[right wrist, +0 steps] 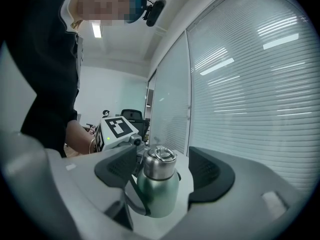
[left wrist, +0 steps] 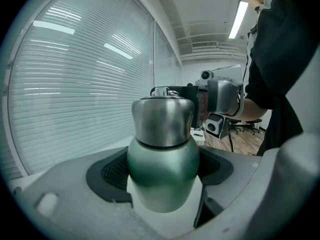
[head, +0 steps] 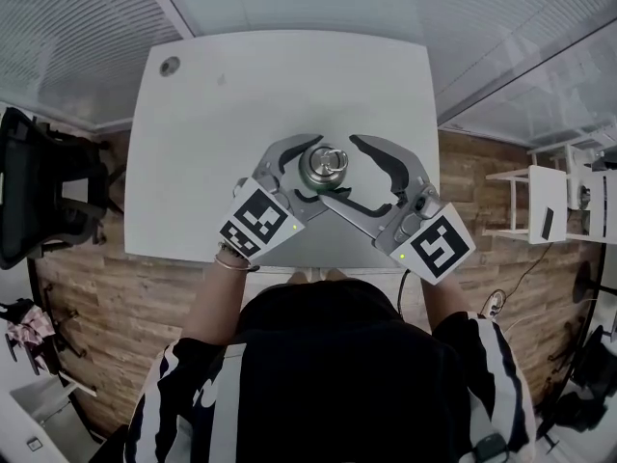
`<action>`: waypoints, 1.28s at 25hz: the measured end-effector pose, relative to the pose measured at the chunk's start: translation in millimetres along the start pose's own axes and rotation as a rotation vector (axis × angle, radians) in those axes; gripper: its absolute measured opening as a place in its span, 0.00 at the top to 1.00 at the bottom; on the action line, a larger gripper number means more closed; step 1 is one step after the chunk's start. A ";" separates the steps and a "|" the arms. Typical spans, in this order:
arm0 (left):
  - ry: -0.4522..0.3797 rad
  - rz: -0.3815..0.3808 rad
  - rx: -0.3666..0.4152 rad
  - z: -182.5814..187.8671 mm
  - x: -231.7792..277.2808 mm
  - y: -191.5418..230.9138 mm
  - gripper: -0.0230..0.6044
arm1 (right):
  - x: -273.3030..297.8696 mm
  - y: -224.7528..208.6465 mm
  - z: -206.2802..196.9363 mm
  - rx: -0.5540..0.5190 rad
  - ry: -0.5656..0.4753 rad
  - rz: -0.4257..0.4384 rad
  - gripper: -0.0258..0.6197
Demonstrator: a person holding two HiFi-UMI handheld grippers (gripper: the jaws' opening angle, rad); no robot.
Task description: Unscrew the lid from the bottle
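Looking straight down past a black top with striped sleeves [head: 496,374] and a thin bracelet [head: 234,261] on the left wrist, then out to the left marker cube [head: 258,220] and the right marker cube [head: 441,246], both hanging around the near edge of the desk [head: 280,75]. Got the left gripper [left wrist: 163,176] angled in from the near-left, jaws pinching the rounded green body of the bottle [right wrist: 159,191], dark pads snug against both sides. Got the right gripper [head: 339,170] angled in from the near-right, jaws spread wide either side of the upper bottle, clear gap showing on both sides, so not touching anything. Making a V around the bottle, the pair of them. Standing upright, that bottle, on the white desk near the front edge, roughly mid-width. Steel lid [left wrist: 162,121] seated on top, with a little ring handle [right wrist: 164,154] on it. Further out, more white desktop and a round cable hole [head: 170,66] up at the far-left corner. Beyond that, wood floor [head: 106,297] on both sides, a black office chair [head: 39,191] off to the left, some white furniture [head: 545,196] off to the right, and slatted blinds [left wrist: 75,84] behind glass along the far side.
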State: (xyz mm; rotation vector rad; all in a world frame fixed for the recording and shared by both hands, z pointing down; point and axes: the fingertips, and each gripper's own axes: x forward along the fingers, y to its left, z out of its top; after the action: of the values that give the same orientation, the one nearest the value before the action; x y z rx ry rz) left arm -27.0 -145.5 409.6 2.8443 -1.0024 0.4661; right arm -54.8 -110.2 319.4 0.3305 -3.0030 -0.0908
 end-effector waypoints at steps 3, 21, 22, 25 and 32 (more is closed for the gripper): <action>0.000 -0.002 0.008 3.0 -1.8 -1.4 0.35 | 6.8 1.9 0.6 -0.007 0.004 0.010 0.48; 0.006 -0.007 0.013 10.5 -6.5 -4.7 0.35 | 26.0 4.3 3.6 -0.062 0.017 -0.020 0.50; 0.007 -0.006 0.013 10.7 -6.8 -3.9 0.35 | 26.6 4.3 3.8 -0.066 0.018 -0.020 0.51; 0.010 -0.003 0.007 10.2 -9.8 -2.8 0.35 | 29.4 6.6 4.1 -0.072 0.019 -0.016 0.52; 0.003 -0.002 0.015 17.8 -11.7 -5.0 0.35 | 29.8 7.4 7.7 -0.058 0.000 -0.013 0.52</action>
State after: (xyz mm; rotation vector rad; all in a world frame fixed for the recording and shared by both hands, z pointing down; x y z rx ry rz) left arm -27.9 -137.8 389.2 2.8564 -0.9992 0.4800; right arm -86.2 -109.2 315.6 0.3448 -2.9918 -0.1790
